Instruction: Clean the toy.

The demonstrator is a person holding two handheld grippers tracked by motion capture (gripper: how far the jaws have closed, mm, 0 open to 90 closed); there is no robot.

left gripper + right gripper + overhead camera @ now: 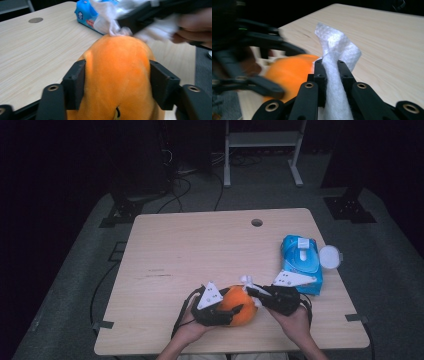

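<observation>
Left gripper clamps round orange plush toy; right gripper pinches white wet wipe against it. Hard rubbing risks toy slipping free.

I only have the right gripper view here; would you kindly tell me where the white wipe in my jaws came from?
Observer: In the high view a blue wipes pack lies on the wooden table behind the right gripper, its white round lid flipped open.
Operator: What exactly holds the orange thing?
Observer: The left gripper clamps the orange plush toy on both sides.
Operator: Does my wipe touch it?
Observer: Yes, the left gripper view shows the white wipe pressed on the toy's top.
</observation>
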